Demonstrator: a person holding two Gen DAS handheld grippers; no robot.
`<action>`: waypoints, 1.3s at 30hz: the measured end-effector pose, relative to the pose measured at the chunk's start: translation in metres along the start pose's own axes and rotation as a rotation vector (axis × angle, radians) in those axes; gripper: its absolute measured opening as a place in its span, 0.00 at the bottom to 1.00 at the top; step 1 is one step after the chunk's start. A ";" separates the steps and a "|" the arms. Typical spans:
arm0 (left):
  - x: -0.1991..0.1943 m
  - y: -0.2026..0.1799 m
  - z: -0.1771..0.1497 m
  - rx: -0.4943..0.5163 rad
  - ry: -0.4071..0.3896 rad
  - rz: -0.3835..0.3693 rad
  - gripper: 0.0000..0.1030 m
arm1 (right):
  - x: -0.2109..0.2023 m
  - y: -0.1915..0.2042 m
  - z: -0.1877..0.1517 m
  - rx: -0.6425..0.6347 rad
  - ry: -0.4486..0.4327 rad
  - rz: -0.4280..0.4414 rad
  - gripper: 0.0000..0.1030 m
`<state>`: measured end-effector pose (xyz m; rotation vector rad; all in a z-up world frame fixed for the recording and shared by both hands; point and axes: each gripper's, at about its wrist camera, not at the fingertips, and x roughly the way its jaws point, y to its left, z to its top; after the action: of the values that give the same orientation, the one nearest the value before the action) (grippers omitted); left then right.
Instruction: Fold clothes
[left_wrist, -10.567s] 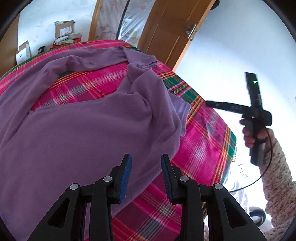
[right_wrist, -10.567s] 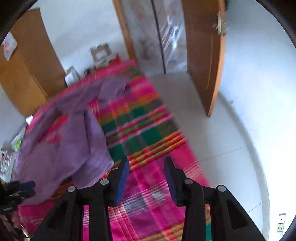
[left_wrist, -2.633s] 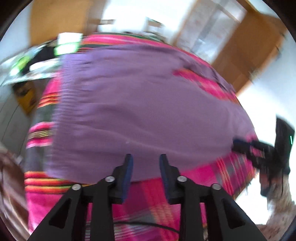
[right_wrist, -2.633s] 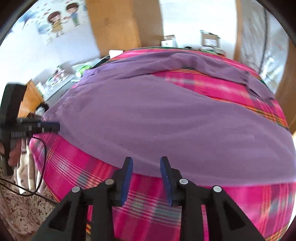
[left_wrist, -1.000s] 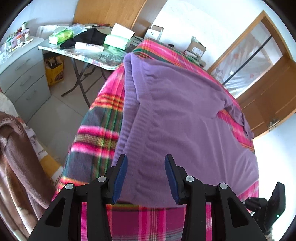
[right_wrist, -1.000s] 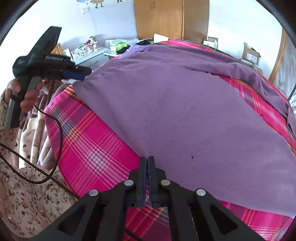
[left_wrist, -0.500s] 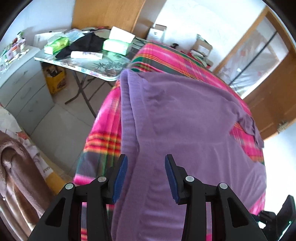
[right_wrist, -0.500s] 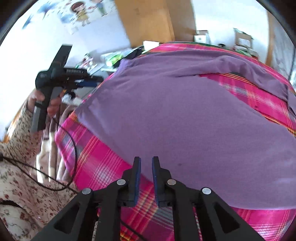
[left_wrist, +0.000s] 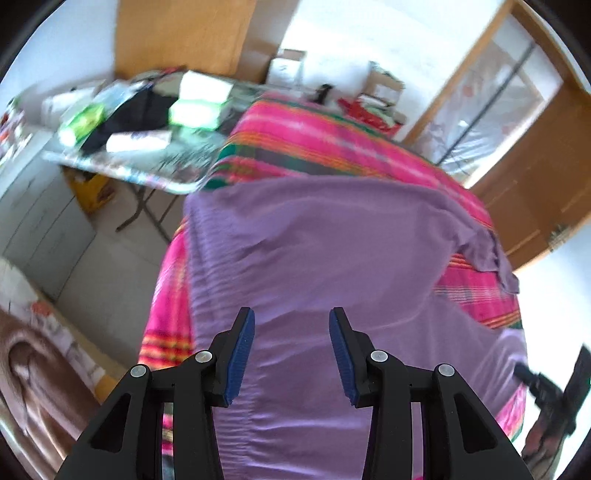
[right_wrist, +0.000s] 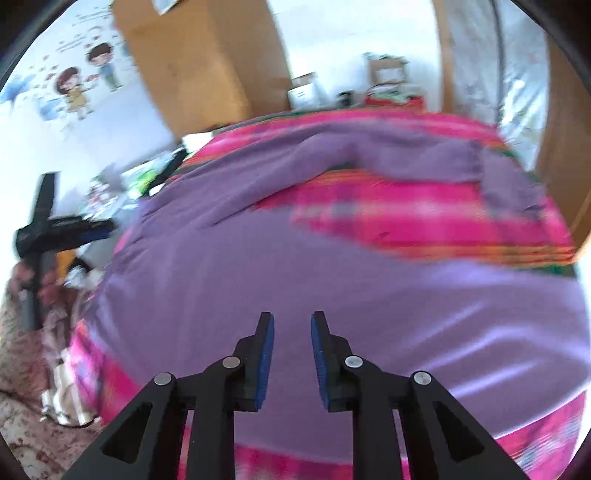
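The left claw (left_wrist: 291, 354) is held with its blue pads well apart and nothing between them, over the near hem region of the purple sweater (left_wrist: 314, 258); the right claw (right_wrist: 291, 354) is likewise parted, though more narrowly, and empty, above the sweater (right_wrist: 295, 277) body. From both claws the garment lies directly ahead and below, spread flat on the bed's pink plaid blanket (left_wrist: 314, 144). Seen from the left claw, its long axis runs away from the pads, from the ribbed hem close by to the shoulders at the far end, with one sleeve (right_wrist: 388, 155) stretched across the blanket beyond the body and its cuff near the wooden door (left_wrist: 535, 177). The left claw is judged nearer the hem's left side edge, the right claw nearer the opposite side, so each side would probably be taken by its own claw. Compared with one second earlier, the right claw, then pressed shut at the hem, is now opened and free of the cloth; the left claw has stayed open and has been carried forward over the body, and both views are now blurred by motion.
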<state>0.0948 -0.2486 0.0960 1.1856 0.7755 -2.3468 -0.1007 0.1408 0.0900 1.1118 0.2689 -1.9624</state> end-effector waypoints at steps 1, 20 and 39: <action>-0.002 -0.013 0.003 0.037 0.002 -0.003 0.42 | -0.005 -0.010 0.010 0.014 -0.012 -0.024 0.20; 0.115 -0.216 0.004 0.536 0.151 0.092 0.42 | 0.077 -0.150 0.088 0.396 0.038 0.076 0.31; 0.165 -0.204 0.015 0.568 0.055 0.325 0.42 | 0.141 -0.165 0.132 0.432 -0.030 0.041 0.46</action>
<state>-0.1226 -0.1174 0.0284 1.4667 -0.0953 -2.3199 -0.3405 0.0917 0.0219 1.3425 -0.2041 -2.0518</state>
